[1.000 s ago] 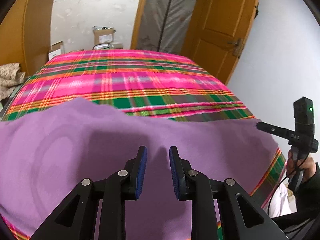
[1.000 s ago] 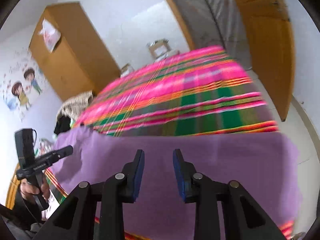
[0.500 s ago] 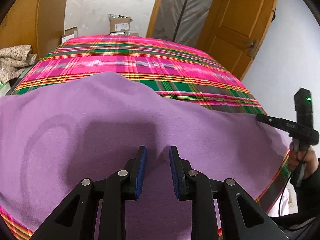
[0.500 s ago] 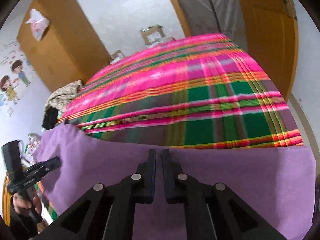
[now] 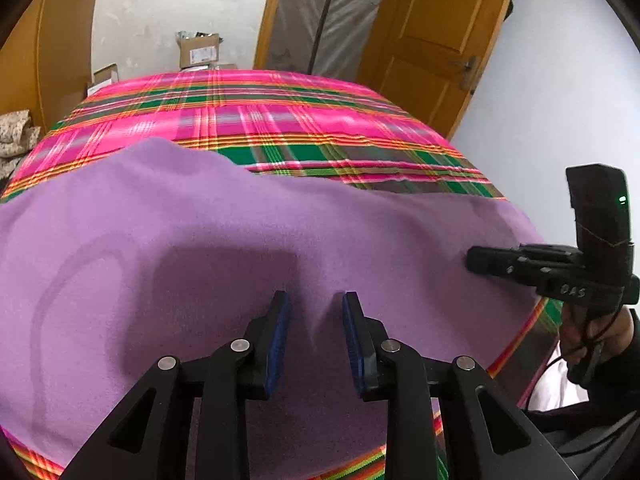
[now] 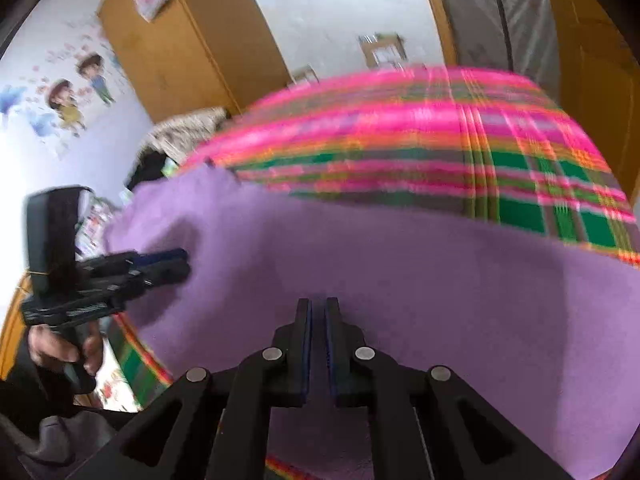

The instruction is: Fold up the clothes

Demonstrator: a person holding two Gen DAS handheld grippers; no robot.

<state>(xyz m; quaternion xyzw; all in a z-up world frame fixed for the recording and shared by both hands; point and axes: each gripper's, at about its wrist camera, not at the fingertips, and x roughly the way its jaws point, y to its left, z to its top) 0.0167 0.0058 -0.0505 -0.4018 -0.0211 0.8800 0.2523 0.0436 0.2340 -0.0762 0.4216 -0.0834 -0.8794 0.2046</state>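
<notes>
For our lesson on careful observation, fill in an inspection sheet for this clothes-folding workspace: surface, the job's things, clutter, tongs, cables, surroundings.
Surface: bed under a pink and green plaid bedspread.
Job's things: purple cloth spread over the near end of the bed, far edge wavy.
Clutter: crumpled patterned fabric beside the bed.
Tongs: left tongs over the cloth, jaws apart, just opening a little, with a small ridge of cloth between them. Right tongs nearly shut, a thin strip of purple in the gap; grip uncertain.
Cables: thin cable hanging below the right-hand device.
Surroundings: wooden door, cardboard boxes, wardrobe, cartoon wall stickers.
</notes>
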